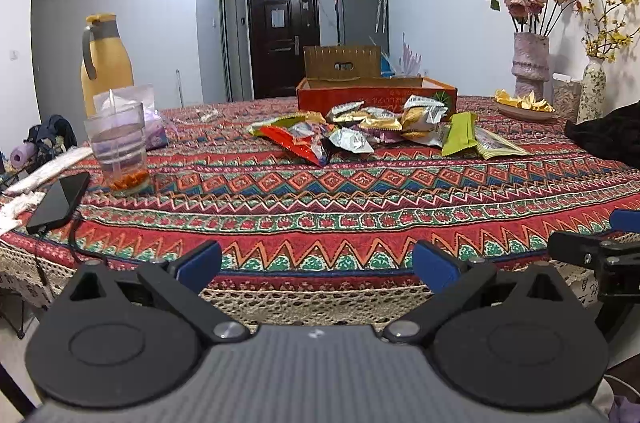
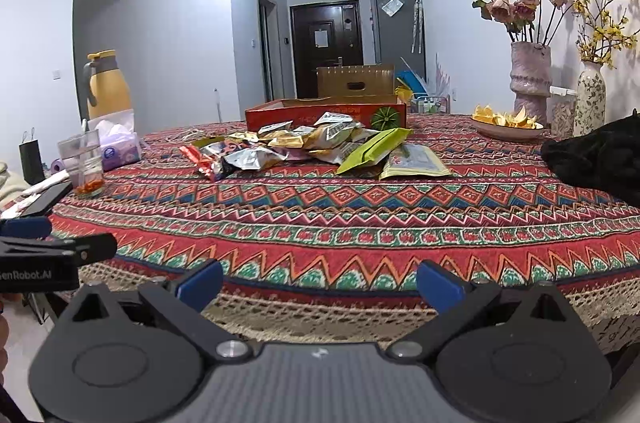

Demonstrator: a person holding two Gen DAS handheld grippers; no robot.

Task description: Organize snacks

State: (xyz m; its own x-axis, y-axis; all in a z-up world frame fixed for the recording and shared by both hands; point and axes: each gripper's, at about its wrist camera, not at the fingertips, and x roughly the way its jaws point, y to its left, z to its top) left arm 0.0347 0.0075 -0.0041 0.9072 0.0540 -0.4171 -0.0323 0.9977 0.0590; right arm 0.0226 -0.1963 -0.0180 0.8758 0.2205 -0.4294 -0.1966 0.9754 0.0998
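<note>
Two grippers, left gripper (image 1: 316, 263) and right gripper (image 2: 320, 279), spread wide, level before table edge (image 1: 320, 299).

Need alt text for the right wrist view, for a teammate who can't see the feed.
A heap of snack packets lies on a patterned tablecloth in front of an open red box. The right tongs are open and empty at the near table edge. A glass stands left; vases of flowers stand right.
</note>
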